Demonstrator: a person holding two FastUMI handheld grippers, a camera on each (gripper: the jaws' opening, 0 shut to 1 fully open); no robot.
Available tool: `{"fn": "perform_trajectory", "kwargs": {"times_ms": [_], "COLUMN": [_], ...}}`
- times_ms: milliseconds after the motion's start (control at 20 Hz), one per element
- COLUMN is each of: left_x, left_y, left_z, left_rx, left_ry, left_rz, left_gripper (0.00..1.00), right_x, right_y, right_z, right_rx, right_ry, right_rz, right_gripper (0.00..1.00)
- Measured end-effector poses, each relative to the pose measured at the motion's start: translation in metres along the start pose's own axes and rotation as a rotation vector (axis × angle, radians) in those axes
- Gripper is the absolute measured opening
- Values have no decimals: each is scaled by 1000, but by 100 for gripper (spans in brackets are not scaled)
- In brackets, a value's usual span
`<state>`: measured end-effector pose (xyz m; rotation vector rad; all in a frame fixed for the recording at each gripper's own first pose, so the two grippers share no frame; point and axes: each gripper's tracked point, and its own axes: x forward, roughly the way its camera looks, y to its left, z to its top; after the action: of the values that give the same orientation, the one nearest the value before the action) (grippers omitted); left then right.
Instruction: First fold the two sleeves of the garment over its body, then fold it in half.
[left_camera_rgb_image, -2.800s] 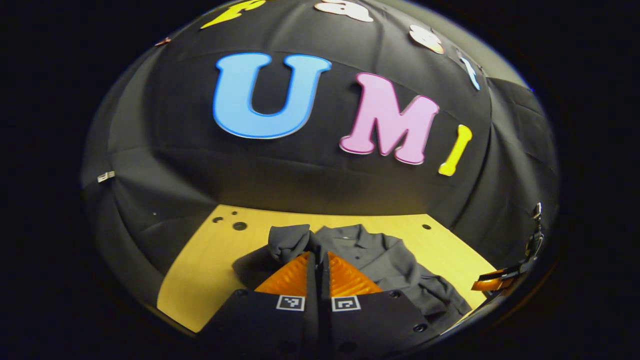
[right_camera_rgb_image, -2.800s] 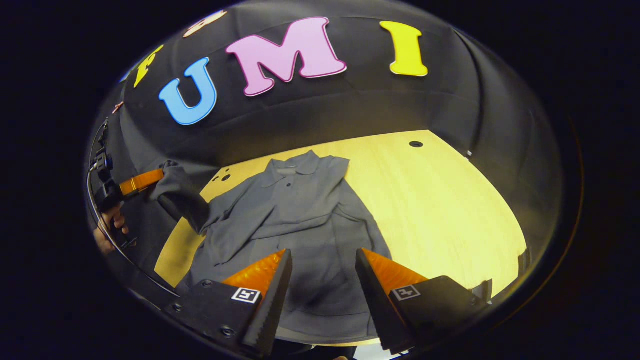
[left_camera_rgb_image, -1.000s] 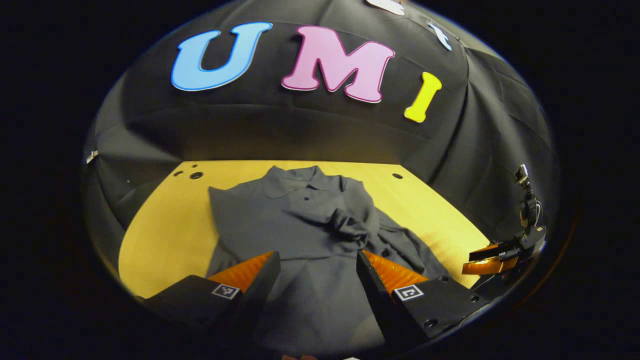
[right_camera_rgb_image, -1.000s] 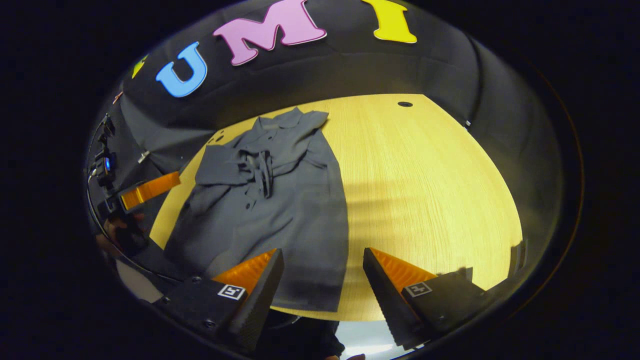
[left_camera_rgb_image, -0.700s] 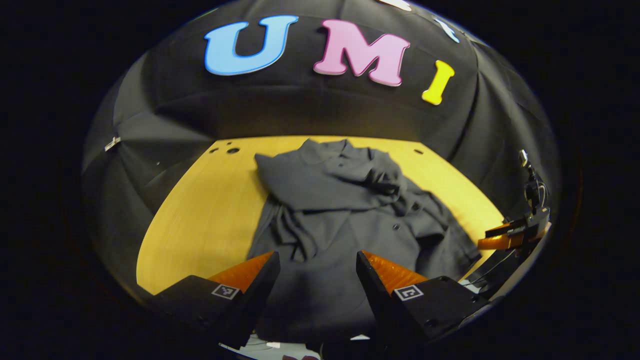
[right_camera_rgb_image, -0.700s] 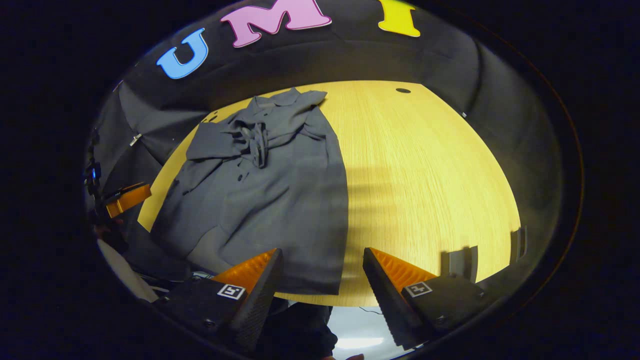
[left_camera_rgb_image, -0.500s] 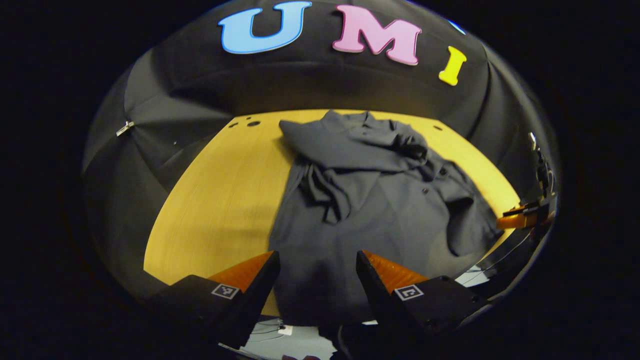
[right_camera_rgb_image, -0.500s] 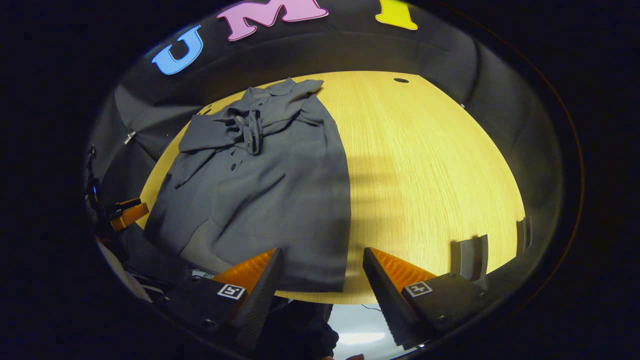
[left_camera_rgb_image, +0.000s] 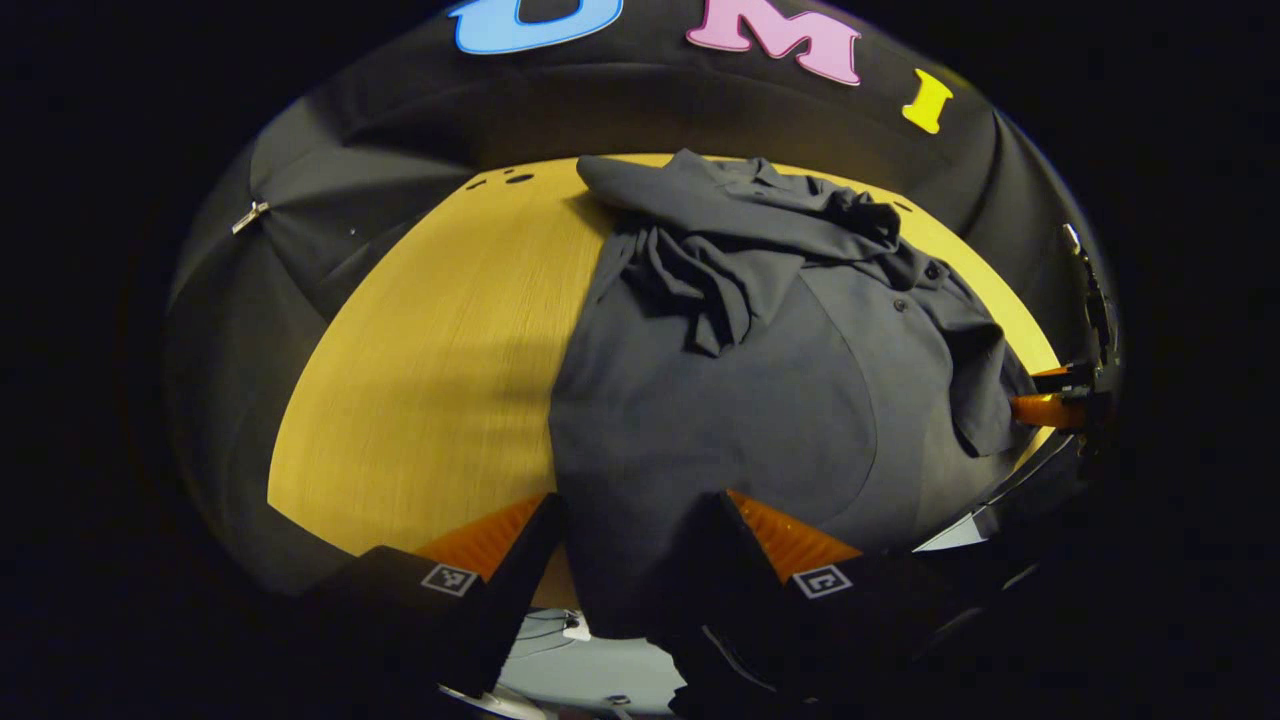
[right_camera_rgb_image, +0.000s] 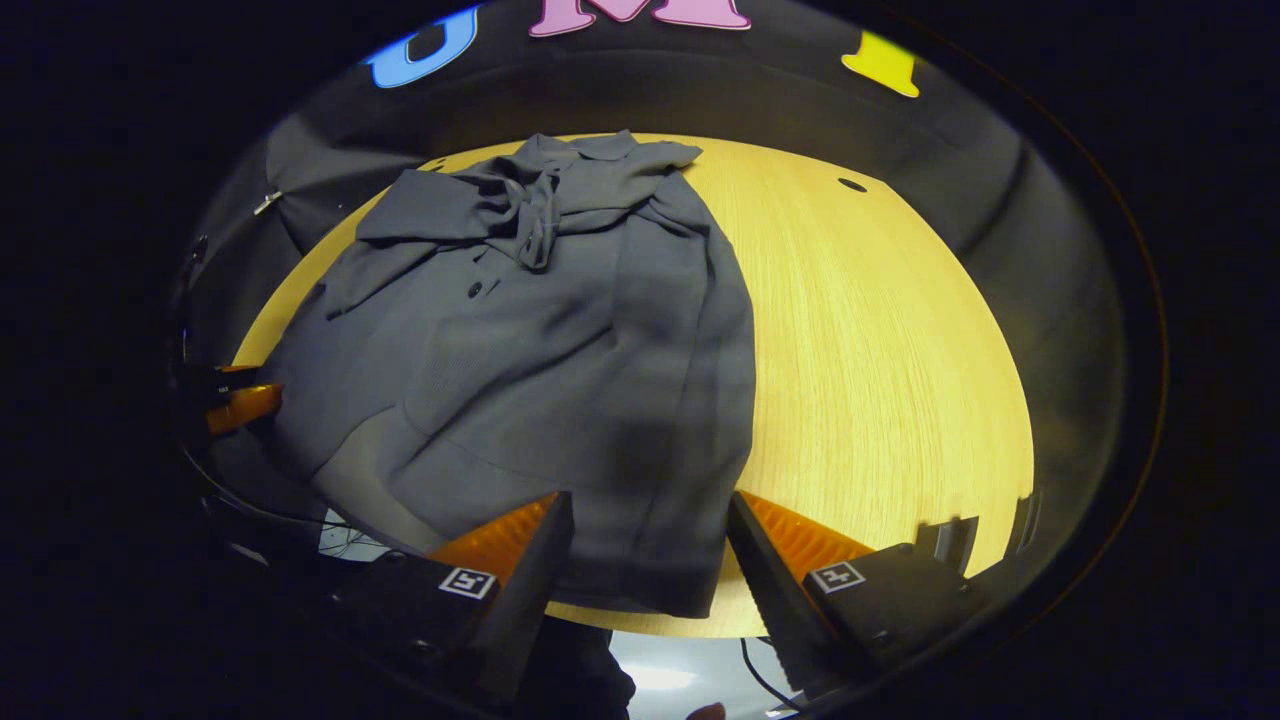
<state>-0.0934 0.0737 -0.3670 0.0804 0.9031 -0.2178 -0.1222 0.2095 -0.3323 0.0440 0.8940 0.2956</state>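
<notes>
A dark grey button-up garment (left_camera_rgb_image: 720, 400) lies flat on the wooden table (left_camera_rgb_image: 420, 350), collar at the far end. Both sleeves (left_camera_rgb_image: 720, 270) lie bunched across its chest. My left gripper (left_camera_rgb_image: 632, 505) is open at the near table edge, with the garment's hem lying between its fingers. In the right gripper view the garment (right_camera_rgb_image: 540, 330) shows with its hem toward me. My right gripper (right_camera_rgb_image: 648, 500) stands open over the hem's right corner. The right gripper (left_camera_rgb_image: 1045, 408) sits at the far right of the left gripper view, and the left gripper (right_camera_rgb_image: 240, 405) at the left edge of the right gripper view.
Bare table (right_camera_rgb_image: 880, 350) spreads to the right of the garment, with a small hole (right_camera_rgb_image: 852, 185) near its far corner. More holes (left_camera_rgb_image: 519, 179) mark the far left corner. The near table edge runs just under both grippers, with floor below.
My left gripper let go of the sleeve, which now lies on the chest. Both grippers have drawn back to the near edge and dropped toward the hem, staying open.
</notes>
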Motion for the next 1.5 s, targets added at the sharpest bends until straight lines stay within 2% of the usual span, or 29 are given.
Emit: {"fn": "perform_trajectory", "kwargs": {"times_ms": [50,100,200,350,550,650,750,900,1100,1300,1500], "left_x": [4,6,16,8,-33,-43,-47,-67,-92,-84,-61], "left_y": [-9,-20,-29,-26,-24,-24,-18,-12,-2,-3,3], "left_z": [-1,3,12,17,38,45,64,102,170,239,299], "left_rx": [43,84,110,-1,12,-12,-45,-96,-162,-215,-257], "left_ry": [0,-12,10,68,1,29,54,-7,-153,-280,-362], "left_rz": [-29,-61,-66,-110,-189,-248,-275,-301,-304,-298,-272], "left_gripper": [77,55,11,6,5,6,5,5,5,5,5], "right_x": [4,6,11,3,-40,-63,-80,-103,-118,-122,-103], "right_y": [9,21,31,40,47,48,47,47,36,31,24], "right_z": [2,8,10,13,20,19,21,64,143,219,279], "right_rx": [-14,-44,-69,4,85,105,125,198,260,250,245], "right_ry": [-8,-25,-15,-14,-85,-93,-114,-230,-413,-559,-640], "right_rz": [14,63,101,167,247,281,299,313,292,281,254], "right_gripper": [87,72,8,6,5,5,5,5,5,5,5]}}
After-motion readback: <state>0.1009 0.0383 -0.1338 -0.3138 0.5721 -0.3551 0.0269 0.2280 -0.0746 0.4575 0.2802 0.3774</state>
